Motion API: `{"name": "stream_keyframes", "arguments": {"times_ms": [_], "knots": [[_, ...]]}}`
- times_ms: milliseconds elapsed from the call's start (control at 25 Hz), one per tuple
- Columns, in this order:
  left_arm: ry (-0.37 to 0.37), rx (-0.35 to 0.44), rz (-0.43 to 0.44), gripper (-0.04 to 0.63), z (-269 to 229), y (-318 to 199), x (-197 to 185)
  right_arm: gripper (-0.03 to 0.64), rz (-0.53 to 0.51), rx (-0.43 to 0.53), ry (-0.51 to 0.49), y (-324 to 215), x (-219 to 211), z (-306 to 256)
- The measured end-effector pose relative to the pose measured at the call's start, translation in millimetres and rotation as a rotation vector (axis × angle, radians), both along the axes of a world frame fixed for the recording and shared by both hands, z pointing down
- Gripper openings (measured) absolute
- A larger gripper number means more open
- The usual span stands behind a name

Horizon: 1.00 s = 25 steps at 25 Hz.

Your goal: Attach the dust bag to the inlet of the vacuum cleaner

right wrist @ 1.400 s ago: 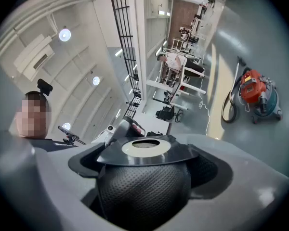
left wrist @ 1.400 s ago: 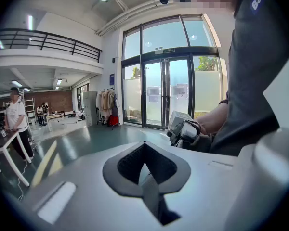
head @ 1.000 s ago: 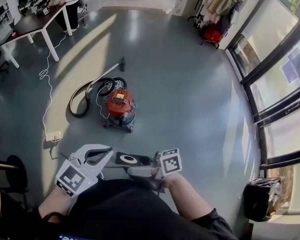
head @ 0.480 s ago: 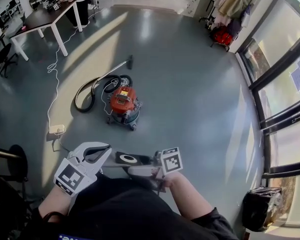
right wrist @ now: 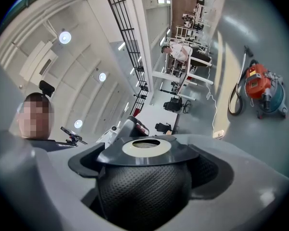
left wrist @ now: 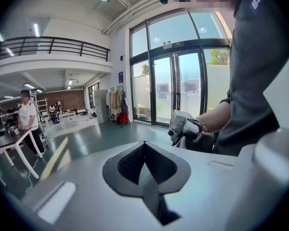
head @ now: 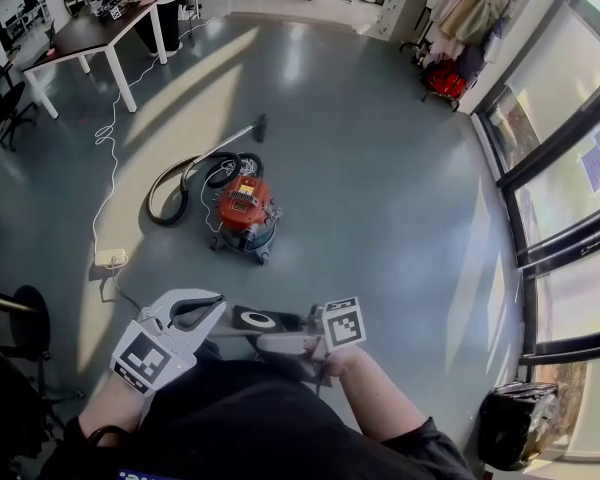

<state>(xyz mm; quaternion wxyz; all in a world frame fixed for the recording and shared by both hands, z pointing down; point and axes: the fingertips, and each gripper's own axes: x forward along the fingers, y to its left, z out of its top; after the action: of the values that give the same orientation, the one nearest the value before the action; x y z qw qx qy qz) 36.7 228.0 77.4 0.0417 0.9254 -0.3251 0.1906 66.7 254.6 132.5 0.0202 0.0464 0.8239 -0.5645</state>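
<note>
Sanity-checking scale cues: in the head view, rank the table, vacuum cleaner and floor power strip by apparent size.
1. table, largest even though it stands farthest off
2. vacuum cleaner, body alone, hose not counted
3. power strip, clearly smallest

Bright daylight from windows at right; glare bands across floor; strong fisheye bending toward all edges.

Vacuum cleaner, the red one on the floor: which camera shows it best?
The head view: the vacuum cleaner shows whole, from above, near the middle. The right gripper view catches it small near its edge; the left gripper view misses it.
</note>
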Motion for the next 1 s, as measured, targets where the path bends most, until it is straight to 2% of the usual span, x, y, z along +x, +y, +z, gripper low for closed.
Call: {"name": "stream_keyframes", "arguments": {"times_ms": [280,560,1000], "knots": [[0.022,-0.009,0.02,0.017,3,-16,-18,0.522,0.012,-0.013,0.024,-14,-18,3],[0.048,-0.023,0.083,0.017,10,-52,-42,0.522,0.059,-0.034,0.061,-44,-43,11],[0.083,-0.005,0.157,0.017,10,-135,-111,0.522,0.135,-0.05,0.117,-115,-108,24]]}}
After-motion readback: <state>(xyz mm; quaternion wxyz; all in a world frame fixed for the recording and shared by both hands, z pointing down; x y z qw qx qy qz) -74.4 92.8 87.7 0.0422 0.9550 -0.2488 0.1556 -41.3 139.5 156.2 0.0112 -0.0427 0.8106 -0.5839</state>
